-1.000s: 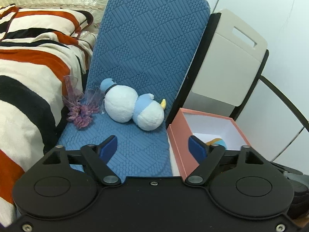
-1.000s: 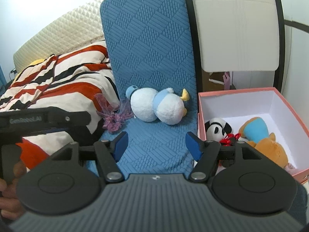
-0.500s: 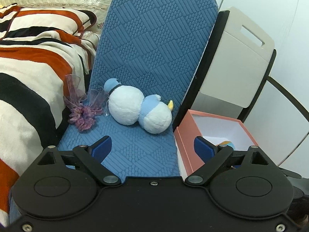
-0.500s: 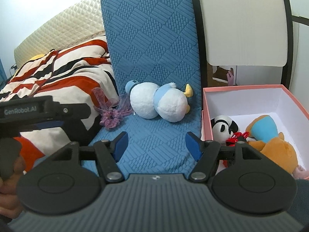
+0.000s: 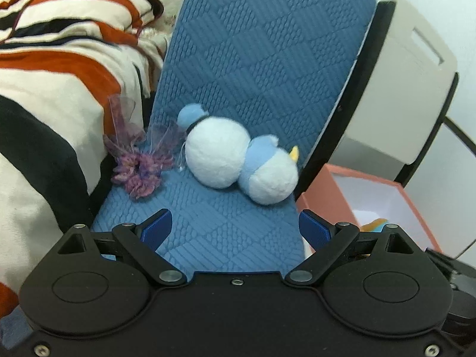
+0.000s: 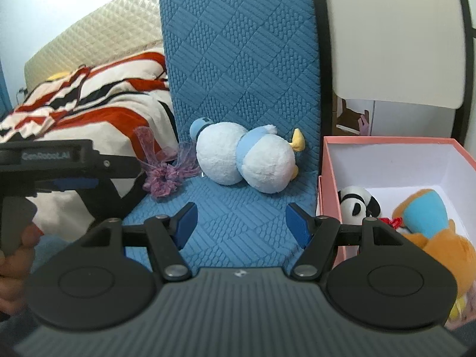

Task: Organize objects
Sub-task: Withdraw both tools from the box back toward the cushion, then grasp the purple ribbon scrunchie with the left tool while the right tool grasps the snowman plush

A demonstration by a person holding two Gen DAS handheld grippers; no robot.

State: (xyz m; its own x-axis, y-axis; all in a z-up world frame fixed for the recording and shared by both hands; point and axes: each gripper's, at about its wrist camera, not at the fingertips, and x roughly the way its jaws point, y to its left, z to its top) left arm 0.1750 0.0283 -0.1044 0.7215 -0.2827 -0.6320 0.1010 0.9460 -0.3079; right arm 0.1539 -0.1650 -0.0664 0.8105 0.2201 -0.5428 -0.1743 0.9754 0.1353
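Left gripper [image 5: 235,229] and right gripper [image 6: 241,223]: blue-padded jaws spread wide, empty, above quilted blue cushion [image 5: 238,232]; white-and-blue plush duck [image 6: 247,160] ahead, untouched.

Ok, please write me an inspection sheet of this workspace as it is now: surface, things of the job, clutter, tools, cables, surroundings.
Surface: blue quilted cushion on a chair, seat and back covered.
Job's things: white-and-blue plush duck lying on its side on the seat; purple scrunchie with sheer ribbon beside it, at the seat's left edge; pink box, open, holding a panda plush and an orange-and-blue plush.
Clutter: nothing seen.
Tools: left tool open, empty; right tool open, empty; both short of the duck.
Cables: nothing seen.
Surroundings: striped blanket on a bed to the left; beige panel behind the box.
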